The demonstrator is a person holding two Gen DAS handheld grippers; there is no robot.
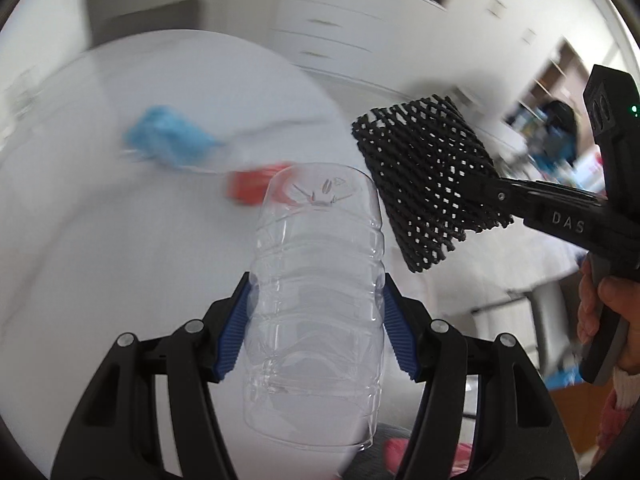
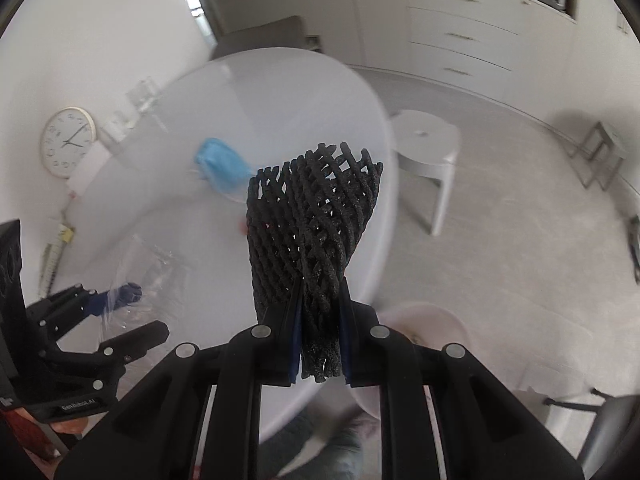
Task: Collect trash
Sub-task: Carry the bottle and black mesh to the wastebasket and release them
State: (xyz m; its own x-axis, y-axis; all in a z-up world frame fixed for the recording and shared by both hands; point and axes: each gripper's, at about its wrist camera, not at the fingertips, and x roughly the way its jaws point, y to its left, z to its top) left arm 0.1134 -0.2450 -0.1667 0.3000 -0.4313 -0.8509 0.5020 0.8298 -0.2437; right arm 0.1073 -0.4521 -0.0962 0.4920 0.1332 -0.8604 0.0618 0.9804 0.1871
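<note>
Black fingers (image 1: 232, 336) with ribbed blue pads, silver screws, "DAS" lettering.

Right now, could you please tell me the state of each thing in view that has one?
Plastic bottle: clear, looks empty, clamped in the left tool, off the table.
Black foam net: pinched in the right tool, off the table.
Left tool: shut on the bottle.
Right tool: shut on the net.
Blue item: lying on the table, blurred.
Red item: lying on the table, blurred.
</note>
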